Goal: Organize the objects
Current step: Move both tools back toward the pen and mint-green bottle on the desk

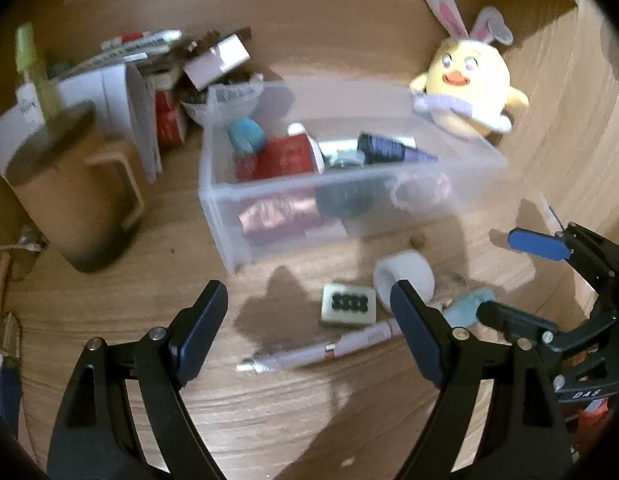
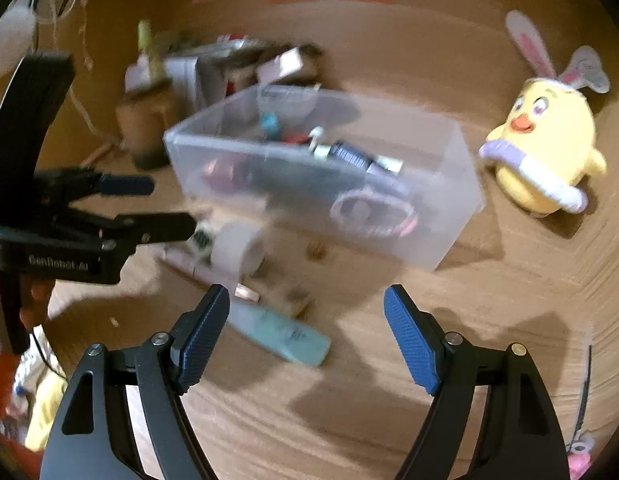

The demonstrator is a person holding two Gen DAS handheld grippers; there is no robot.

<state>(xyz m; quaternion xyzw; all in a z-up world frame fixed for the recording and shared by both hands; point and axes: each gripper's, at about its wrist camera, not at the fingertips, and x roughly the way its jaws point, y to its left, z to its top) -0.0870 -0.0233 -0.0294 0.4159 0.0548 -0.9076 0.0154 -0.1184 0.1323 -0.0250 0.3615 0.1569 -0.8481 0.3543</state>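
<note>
Both grippers empty over the wooden table [image 1: 269, 420].
Left gripper [image 1: 309, 312] and right gripper [image 2: 307, 312] gape (nothing between), near the clear bin [image 1: 349, 200].

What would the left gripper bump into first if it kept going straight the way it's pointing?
Probably the mahjong tile lying on the table, just ahead between the open fingers of the left gripper. The pink pen lies close beside it, so depth is hard to judge.

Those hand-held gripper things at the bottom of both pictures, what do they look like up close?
Each is a black plastic fork of two curved arms with cut-out slots and silver rivets. The left hand-held gripper and the right hand-held gripper both end in flat blue pads, ribbed on the right one. Seen from the side, the left one's body bears white lettering, too blurred to read surely.
</note>
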